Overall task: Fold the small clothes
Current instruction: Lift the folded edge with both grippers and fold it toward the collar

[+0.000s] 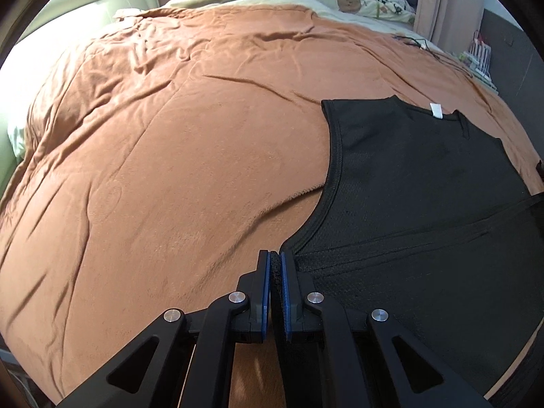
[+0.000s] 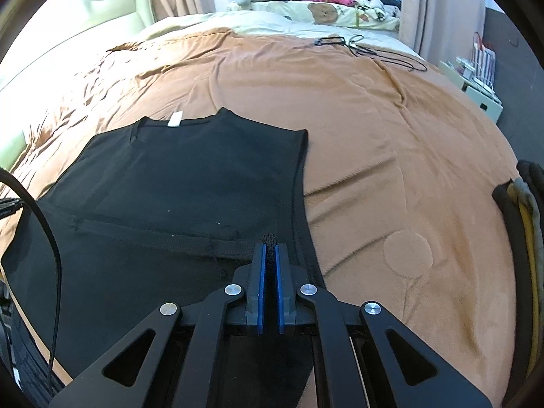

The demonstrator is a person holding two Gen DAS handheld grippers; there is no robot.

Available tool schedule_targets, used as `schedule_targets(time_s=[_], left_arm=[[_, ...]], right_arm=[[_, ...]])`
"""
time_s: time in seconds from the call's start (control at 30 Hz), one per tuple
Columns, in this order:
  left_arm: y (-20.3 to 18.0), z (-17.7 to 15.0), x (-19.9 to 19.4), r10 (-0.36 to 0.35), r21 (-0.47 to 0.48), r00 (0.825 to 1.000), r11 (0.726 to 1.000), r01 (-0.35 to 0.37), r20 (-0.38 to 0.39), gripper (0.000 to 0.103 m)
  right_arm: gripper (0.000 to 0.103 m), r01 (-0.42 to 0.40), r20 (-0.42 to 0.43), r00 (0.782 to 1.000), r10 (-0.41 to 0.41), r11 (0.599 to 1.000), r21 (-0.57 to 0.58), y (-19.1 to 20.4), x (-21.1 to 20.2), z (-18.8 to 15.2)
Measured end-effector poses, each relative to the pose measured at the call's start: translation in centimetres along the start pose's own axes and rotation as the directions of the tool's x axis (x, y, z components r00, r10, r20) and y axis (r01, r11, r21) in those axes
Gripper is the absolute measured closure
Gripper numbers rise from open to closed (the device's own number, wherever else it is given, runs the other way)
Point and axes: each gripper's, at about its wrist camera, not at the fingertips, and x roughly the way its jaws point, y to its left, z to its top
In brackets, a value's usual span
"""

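1. Vest (image 1: 425, 176), black, sleeveless, lies flat on the bed's orange blanket (image 1: 170, 153); lower part folded up over the body.
2. Blanket spreads out on all sides of the vest.
3. Left gripper (image 1: 275, 258) clamped on the vest's near left corner.
4. Right gripper (image 2: 269, 248) clamped on the vest's near right edge, fabric pinched between the pads.
5. White tag (image 2: 175, 119) at the vest's far neckline.

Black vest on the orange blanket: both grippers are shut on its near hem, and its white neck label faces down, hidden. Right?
Not quite. The white label faces up, plainly visible in both wrist views. The left gripper and right gripper do pinch the black vest on the orange blanket.
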Motion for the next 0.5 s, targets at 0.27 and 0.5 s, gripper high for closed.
schedule_targets(time_s=[0.27, 0.5], left_arm=[[-0.8, 2.4, -2.5, -0.01, 0.02, 0.996, 1.0, 0.008, 0.088, 0.097], [-2.1, 6.2, -2.6, -0.015, 0.039, 0.992, 0.999, 0.01, 0.124, 0.097]], right_arm=[[0.101, 0.032, 0.042, 0.999, -0.034, 0.999, 0.037, -0.6, -0.8, 0.2], [0.101, 0.047, 0.065, 0.997, -0.051, 0.997, 0.058, -1.4, -1.3, 1.8]])
